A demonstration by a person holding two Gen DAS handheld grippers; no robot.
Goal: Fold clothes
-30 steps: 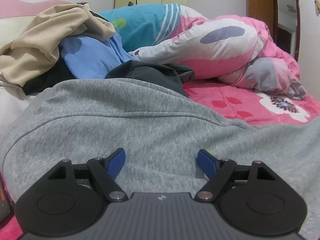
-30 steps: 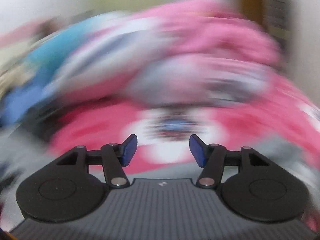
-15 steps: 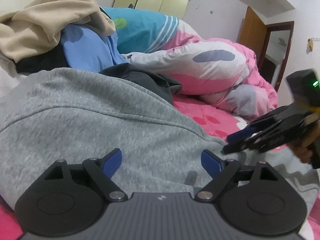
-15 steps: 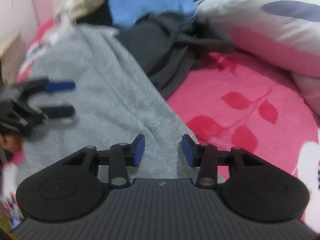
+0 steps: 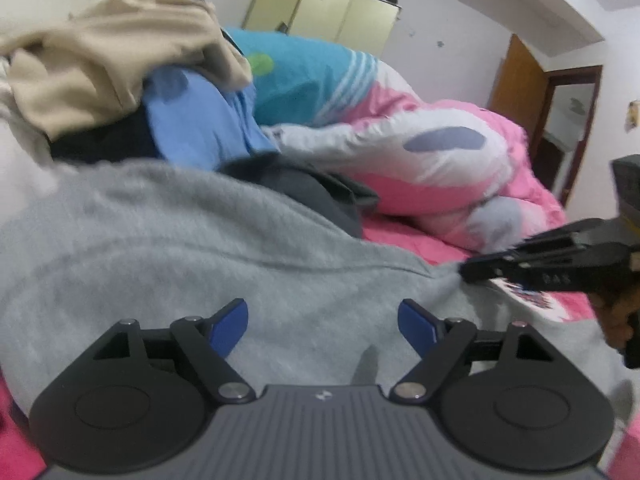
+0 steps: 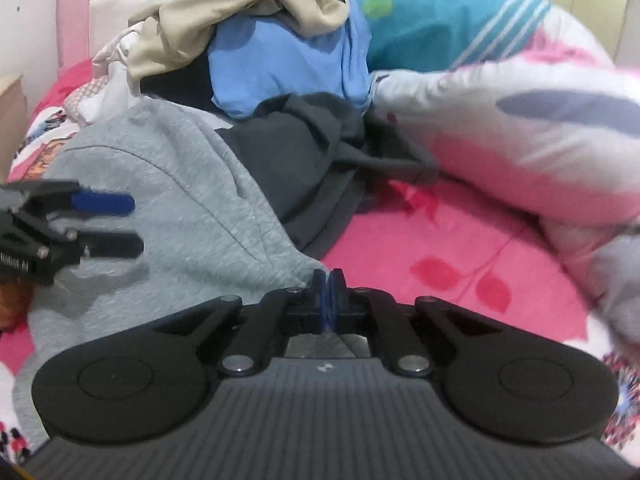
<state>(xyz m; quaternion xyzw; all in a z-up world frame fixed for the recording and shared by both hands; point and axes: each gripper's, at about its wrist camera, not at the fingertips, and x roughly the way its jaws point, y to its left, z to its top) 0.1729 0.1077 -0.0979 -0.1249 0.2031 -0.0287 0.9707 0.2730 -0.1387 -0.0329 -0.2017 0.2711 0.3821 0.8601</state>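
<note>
A grey sweatshirt (image 5: 168, 248) lies spread on the pink bed; it also shows in the right wrist view (image 6: 168, 200). My left gripper (image 5: 322, 326) is open just above the grey cloth, and shows at the left of the right wrist view (image 6: 128, 224). My right gripper (image 6: 329, 296) is shut at the sweatshirt's right edge, seemingly pinching the grey cloth. In the left wrist view it (image 5: 468, 272) touches that same edge.
A dark grey garment (image 6: 304, 160) lies behind the sweatshirt. A pile of beige (image 6: 240, 4), blue (image 6: 280, 60) and black clothes sits at the back. A rolled pink, white and teal duvet (image 5: 420, 148) fills the right. A pink sheet (image 6: 440, 264) covers the bed.
My right gripper closed from open and came down onto the sweatshirt's right edge. My left gripper stayed open over the grey cloth and shifted slightly.
</note>
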